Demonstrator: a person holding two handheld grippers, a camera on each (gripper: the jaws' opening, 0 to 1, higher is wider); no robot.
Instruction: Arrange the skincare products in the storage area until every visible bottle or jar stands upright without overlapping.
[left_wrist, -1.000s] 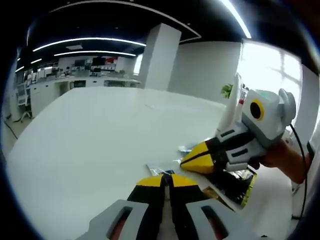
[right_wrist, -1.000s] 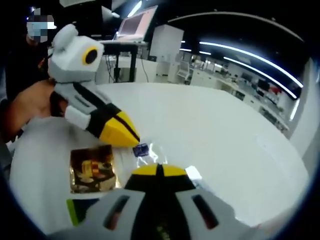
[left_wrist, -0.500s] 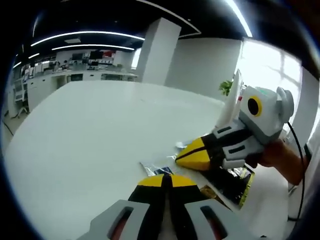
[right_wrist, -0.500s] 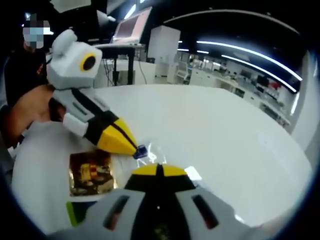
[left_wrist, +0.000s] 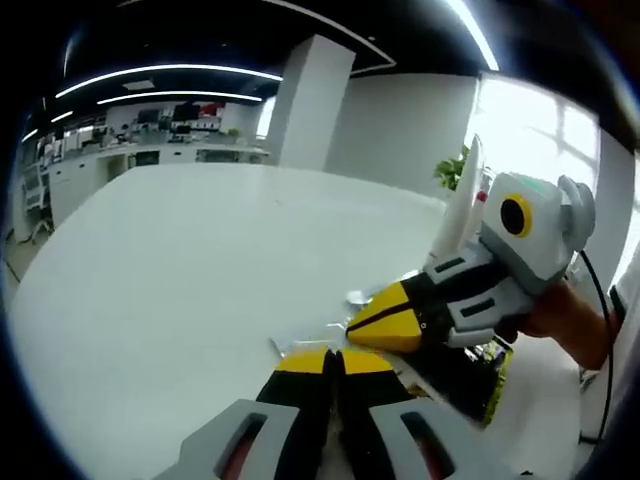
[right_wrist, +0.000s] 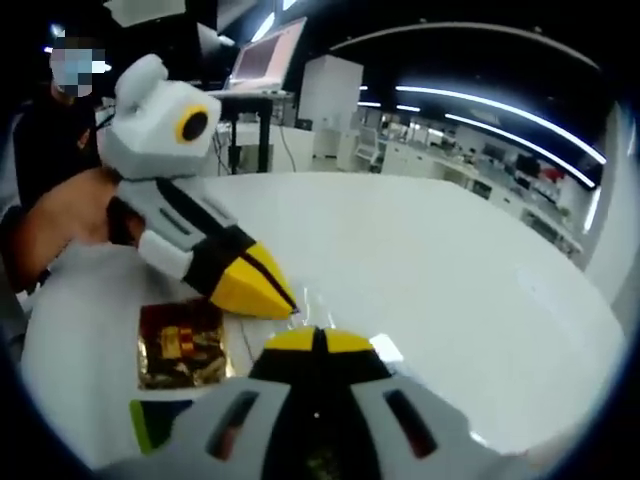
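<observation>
- White table (left_wrist: 180, 260) (right_wrist: 450, 290): broad, glossy, takes up most of both views; an office with ceiling light strips and a white pillar lies far behind it.
- Left gripper (left_wrist: 335, 357) (right_wrist: 283, 297): in the left gripper view its yellow-tipped jaws rise from the bottom, pressed together with no gap visible and nothing seen between them. In the right gripper view it comes in from the left, held by a hand (right_wrist: 70, 215), its closed yellow tip pointing down at the table just beyond the right gripper's jaws.
- Right gripper (right_wrist: 315, 340) (left_wrist: 352, 327): jaws pressed together in its own view, nothing visible between them. In the left gripper view it enters from the right, gripped by a hand (left_wrist: 570, 325), tip low over the table and close to the left gripper's tip.
- Gold foil sachet (right_wrist: 182, 343): lies flat on the table, left of the right gripper's jaws and below the left gripper's body.
- Dark packet with a yellow-green edge (left_wrist: 470, 375) (right_wrist: 150, 420): flat on the table under the right gripper in the left gripper view; only a corner shows at the near left of the right gripper view.
- Small crinkled clear wrapper (left_wrist: 290, 345): on the table just beyond the two tips; contents too small to tell.
- No upright bottle or jar can be made out; the skincare items seen are flat packets near the gripper tips.
</observation>
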